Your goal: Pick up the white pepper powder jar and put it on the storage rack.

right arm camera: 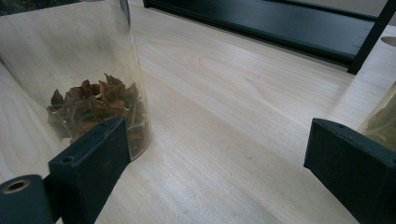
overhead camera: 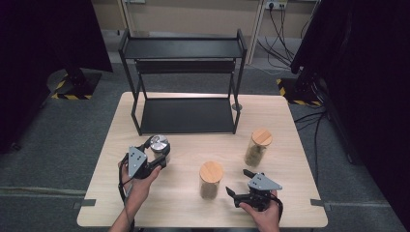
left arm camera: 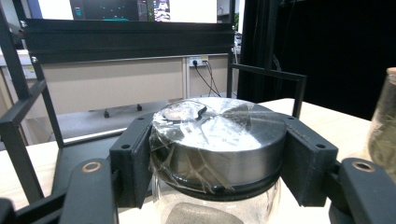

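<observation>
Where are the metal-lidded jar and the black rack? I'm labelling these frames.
metal-lidded jar (left arm camera: 219, 140): left gripper view, top of its steel lid.
black rack (overhead camera: 186, 48): high view, middle of its top shelf.

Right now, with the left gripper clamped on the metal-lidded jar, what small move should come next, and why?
Probably carry the metal-lidded jar forward toward the rack's bottom shelf. The left gripper is shut on its lid, the shelf lies bare just ahead, and the right gripper rests open by a wooden-lidded jar.
</observation>
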